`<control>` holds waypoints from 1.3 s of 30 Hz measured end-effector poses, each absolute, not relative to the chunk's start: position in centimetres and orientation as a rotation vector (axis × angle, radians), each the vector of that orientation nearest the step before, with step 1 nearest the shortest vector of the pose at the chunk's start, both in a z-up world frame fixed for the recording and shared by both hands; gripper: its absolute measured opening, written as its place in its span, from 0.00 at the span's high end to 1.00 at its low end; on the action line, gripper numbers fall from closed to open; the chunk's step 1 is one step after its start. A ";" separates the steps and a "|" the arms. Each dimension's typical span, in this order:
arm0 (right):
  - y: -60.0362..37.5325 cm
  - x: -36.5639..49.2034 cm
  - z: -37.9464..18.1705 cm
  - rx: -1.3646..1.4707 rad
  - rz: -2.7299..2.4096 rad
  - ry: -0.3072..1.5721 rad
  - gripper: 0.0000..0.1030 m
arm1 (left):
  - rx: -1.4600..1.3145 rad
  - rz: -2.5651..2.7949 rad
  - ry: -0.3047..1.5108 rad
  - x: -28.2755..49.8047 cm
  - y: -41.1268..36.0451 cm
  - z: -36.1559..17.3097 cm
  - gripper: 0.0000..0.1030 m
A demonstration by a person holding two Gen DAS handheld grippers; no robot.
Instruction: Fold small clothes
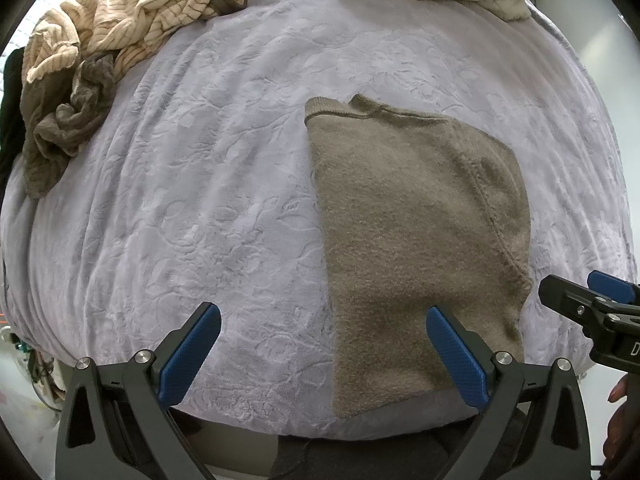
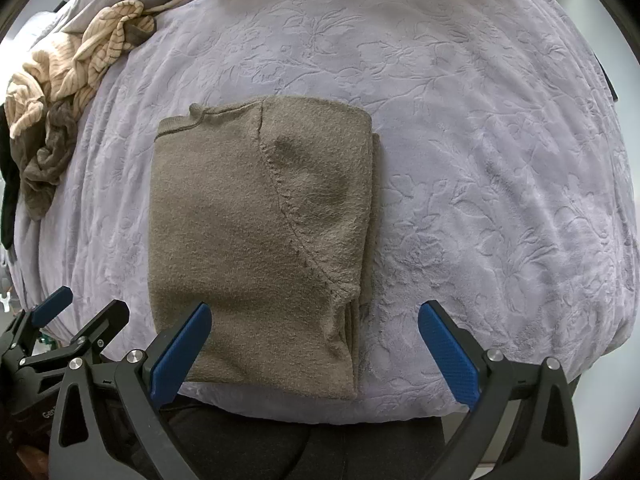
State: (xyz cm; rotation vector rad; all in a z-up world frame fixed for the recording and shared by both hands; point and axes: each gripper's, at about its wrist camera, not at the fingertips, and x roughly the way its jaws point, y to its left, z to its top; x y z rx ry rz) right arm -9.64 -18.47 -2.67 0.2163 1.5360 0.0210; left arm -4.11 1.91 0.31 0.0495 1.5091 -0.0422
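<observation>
1. Both tongs are spread wide and hold nothing: the left tongs (image 1: pixel 323 354) hover over the near edge of the bed (image 1: pixel 200 200), and the right tongs (image 2: pixel 314 350) hover beside them.
2. A folded olive-brown knit sweater (image 2: pixel 248 232) lies flat on the lavender embossed bedspread (image 2: pixel 480 160), near the front edge.
3. Far left, a rumpled pile of striped cream clothes (image 1: pixel 120 20) and grey-brown clothes (image 1: pixel 68 120) sits well apart from the sweater.
</observation>
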 end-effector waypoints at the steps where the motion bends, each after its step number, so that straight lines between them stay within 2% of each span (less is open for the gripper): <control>1: -18.4 -9.7 -2.7 0.217 0.020 1.536 0.00 | 0.050 -0.044 1.508 -4.1 1.9 0.3 0.00; 39: -18.4 -9.8 -2.7 0.214 0.020 1.539 0.00 | 0.076 -0.053 1.511 -4.1 1.9 0.3 0.00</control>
